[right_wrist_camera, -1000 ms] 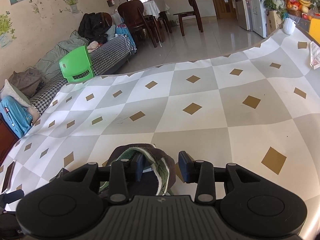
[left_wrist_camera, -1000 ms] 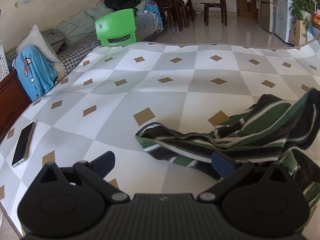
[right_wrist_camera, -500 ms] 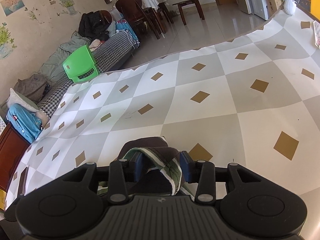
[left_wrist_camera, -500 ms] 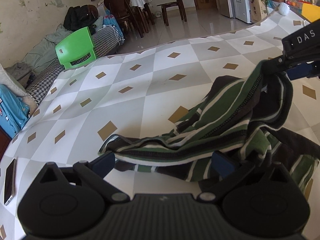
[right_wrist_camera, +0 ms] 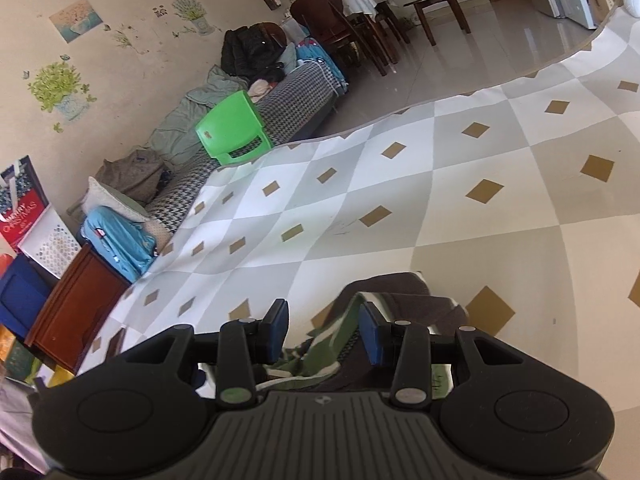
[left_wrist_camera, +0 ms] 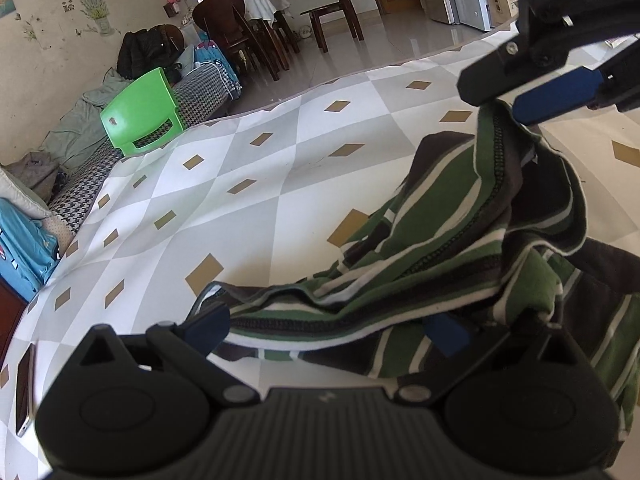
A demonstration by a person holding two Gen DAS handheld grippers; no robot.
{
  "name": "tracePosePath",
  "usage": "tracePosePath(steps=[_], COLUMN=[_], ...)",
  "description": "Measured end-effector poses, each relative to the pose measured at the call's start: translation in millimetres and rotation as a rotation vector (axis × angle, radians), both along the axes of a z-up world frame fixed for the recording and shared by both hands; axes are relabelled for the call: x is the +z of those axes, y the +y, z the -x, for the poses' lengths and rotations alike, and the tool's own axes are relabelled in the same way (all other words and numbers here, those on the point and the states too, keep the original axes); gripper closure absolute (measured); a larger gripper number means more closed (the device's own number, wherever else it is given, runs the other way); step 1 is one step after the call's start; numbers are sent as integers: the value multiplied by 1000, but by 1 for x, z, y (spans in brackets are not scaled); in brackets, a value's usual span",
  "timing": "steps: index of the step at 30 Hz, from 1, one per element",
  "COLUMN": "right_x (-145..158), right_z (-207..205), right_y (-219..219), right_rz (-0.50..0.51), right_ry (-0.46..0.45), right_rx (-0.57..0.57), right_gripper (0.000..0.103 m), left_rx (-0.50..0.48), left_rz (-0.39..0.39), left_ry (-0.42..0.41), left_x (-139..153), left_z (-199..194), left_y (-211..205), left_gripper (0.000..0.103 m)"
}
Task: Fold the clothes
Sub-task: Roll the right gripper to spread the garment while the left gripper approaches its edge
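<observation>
Shirt [left_wrist_camera: 460,248], striped green and dark, soft and limp, draped from right gripper [left_wrist_camera: 508,100], pinched there by one edge, down across tablecloth [left_wrist_camera: 280,184] to left gripper [left_wrist_camera: 328,330]. Left fingers wide, a hem lying between them, not yet pressed. Likely light, sagging, best taken at hem or seam.
</observation>
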State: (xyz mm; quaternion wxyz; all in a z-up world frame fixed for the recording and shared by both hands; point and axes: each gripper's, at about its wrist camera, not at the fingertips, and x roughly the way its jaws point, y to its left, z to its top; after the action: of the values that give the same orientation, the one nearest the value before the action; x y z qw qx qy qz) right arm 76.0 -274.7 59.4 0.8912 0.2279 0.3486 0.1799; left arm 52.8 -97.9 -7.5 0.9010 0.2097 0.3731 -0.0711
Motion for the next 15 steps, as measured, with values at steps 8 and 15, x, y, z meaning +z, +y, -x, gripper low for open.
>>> tracePosePath(steps=[8,15], right_x=[7,-10], right_z=[-1,-9], right_y=[3,-19], right_rz=[32,122], right_ry=[-18,129], right_rx=[-8,-135], right_gripper=[63,49], left_rx=[13,71], left_rz=[30,85], left_ry=[12,50], left_x=[-3,-3], left_z=[-1,-6], left_y=[3,10], left_gripper=[13,39])
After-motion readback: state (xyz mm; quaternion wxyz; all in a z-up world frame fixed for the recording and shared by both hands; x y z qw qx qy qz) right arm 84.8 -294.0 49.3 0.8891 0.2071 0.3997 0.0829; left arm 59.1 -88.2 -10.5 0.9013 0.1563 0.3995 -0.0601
